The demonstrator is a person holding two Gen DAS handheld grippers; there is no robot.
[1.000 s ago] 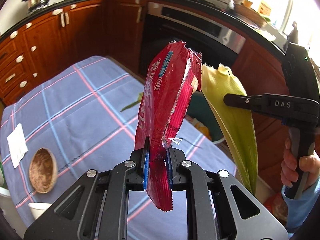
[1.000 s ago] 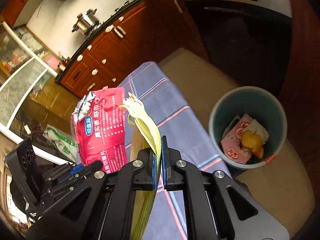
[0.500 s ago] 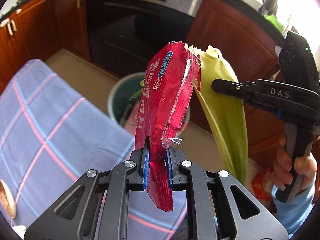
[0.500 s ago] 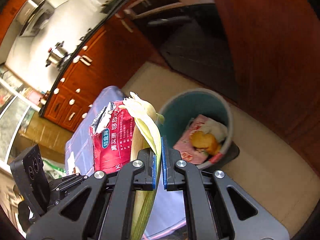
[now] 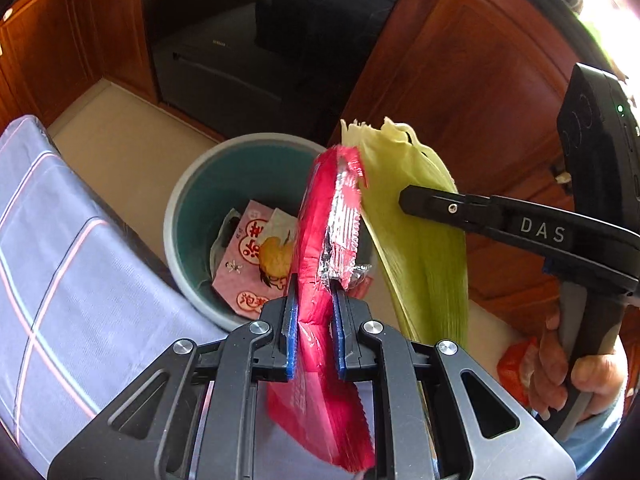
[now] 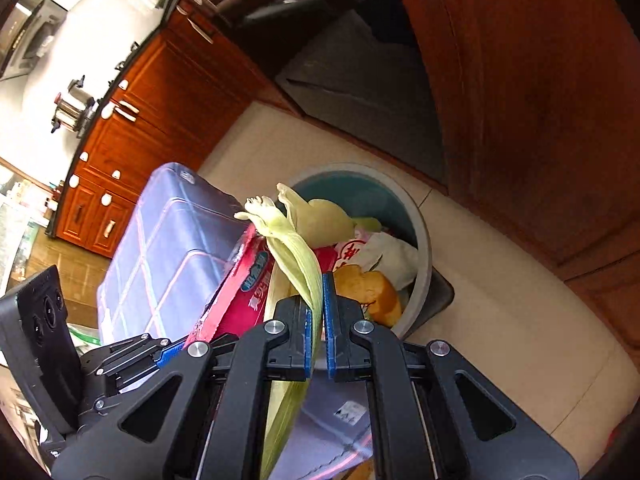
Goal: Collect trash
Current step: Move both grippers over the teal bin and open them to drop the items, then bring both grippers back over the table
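Holding: your left gripper is clamped on a red snack wrapper; your right gripper is pinched on a green corn husk.
Position: both pieces hang beside each other over the near rim of the teal bin, just off the table's edge.
Handling: both look light and floppy; grip low, near the middle.
Left view only: your right hand.
Right view only: bread in the bin.
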